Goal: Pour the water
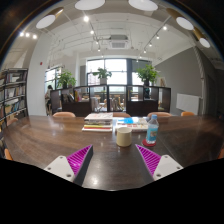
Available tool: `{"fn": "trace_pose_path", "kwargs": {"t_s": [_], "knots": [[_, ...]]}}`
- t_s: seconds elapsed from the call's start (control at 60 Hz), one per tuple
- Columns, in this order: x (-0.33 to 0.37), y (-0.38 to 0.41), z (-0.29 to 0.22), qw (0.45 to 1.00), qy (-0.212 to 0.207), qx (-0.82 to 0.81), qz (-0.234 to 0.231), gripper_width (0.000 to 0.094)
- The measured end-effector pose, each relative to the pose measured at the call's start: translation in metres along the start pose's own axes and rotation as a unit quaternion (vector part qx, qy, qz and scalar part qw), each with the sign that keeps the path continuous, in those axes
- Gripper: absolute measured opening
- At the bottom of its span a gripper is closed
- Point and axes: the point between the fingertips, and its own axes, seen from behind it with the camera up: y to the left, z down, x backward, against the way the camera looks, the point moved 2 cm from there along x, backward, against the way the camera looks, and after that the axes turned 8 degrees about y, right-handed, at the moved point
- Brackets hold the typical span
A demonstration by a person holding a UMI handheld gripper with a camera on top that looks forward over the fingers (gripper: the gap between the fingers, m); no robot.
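On the table (60,135) ahead of my gripper (112,160) I counted one cup (124,136), one bottle (152,130) and two stacks of books (98,123). Three potted plants (101,73) stood by the windows. My gripper showed two pads (80,158).

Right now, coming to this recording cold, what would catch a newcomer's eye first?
The two fingers with their magenta pads stand open over a dark wooden table, gripping nothing. Just beyond them stand a white cup and, close beside it, a clear water bottle with a blue label. Behind these lies a pile of books and papers, and farther back potted plants line bright windows.
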Motion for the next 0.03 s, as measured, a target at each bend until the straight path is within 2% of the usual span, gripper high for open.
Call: {"fn": "trace_pose_path", "kwargs": {"t_s": [0.033], "knots": [[0.001,-0.001,-0.0007,1.0,0.001,0.0,0.001,0.0856]]}}
